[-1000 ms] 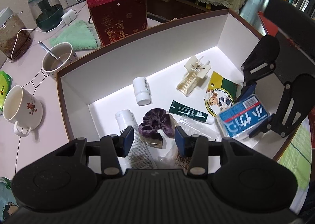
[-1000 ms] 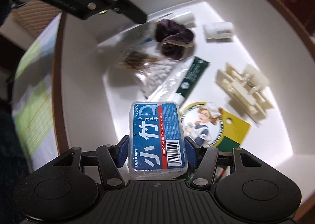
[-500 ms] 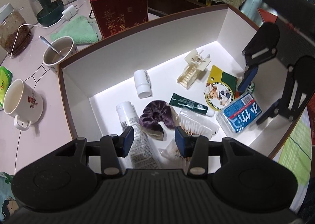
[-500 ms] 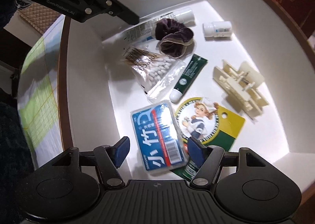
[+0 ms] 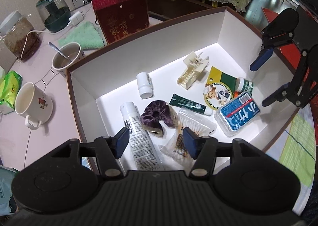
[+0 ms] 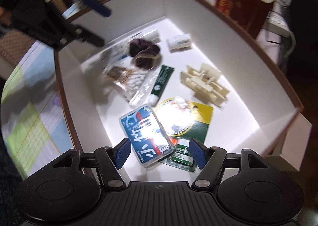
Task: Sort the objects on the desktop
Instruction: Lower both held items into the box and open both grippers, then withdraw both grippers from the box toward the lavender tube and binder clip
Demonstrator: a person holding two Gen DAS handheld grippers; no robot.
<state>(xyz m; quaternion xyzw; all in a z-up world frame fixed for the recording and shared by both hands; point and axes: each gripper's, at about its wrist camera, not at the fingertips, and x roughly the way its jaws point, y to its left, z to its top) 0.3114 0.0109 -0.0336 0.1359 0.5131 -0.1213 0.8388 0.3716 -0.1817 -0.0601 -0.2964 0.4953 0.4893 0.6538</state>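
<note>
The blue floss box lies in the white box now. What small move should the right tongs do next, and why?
Probably lift the right tongs clear of the white box. They are open, and the blue floss box lies free on the floor among the other items, so nothing is left to hold.

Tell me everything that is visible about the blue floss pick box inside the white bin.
The blue floss pick box is a flat rectangular case of clear plastic with rounded corners and a blue label bearing large white characters and a red-and-white barcode strip. It lies label up on the floor of the white bin, near the side wall. One edge overlaps the round picture card, and a small green-labelled bottle lies against it. The right gripper is open above it, not touching.
</note>
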